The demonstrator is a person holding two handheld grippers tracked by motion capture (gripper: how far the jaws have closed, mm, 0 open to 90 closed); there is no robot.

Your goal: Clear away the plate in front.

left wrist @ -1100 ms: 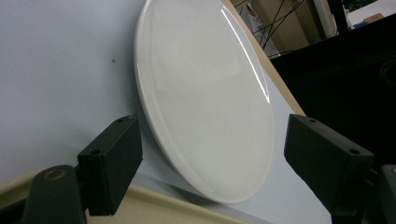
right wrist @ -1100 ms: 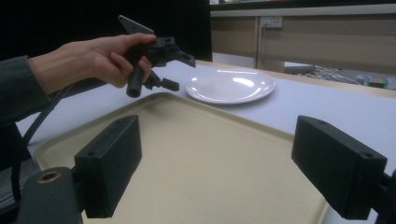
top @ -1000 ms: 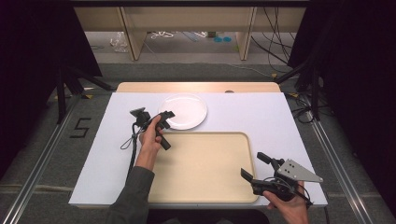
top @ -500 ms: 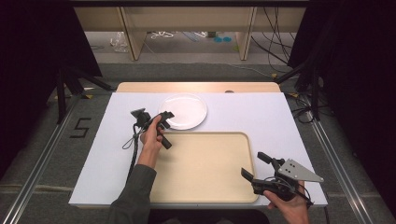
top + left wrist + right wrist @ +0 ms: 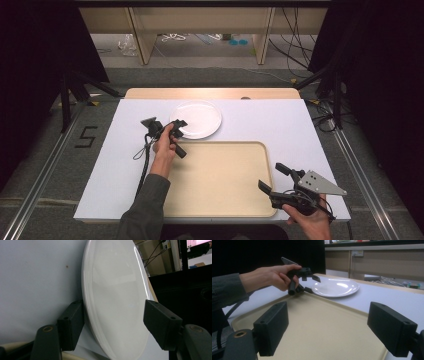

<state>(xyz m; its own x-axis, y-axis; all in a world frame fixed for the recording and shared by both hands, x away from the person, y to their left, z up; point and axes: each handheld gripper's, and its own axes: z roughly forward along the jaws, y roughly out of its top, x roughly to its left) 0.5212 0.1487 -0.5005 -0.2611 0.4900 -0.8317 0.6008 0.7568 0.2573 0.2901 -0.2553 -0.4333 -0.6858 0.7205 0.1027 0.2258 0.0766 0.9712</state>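
Straddling the near-left rim of the white plate (image 5: 196,119) toward the tabletop's (image 5: 280,120) far edge, my left hand-held gripper (image 5: 176,131) gapes unclamped, while my right hand-held gripper (image 5: 272,178) hangs open over the tray's (image 5: 220,175) near-right corner.

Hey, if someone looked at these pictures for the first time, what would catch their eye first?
Probably the white plate on the far part of the white table, with the left hand-held gripper open, one jaw on each side of its near rim. Next, the big empty beige tray just in front of it, and the right hand-held gripper open over the tray's near right corner.
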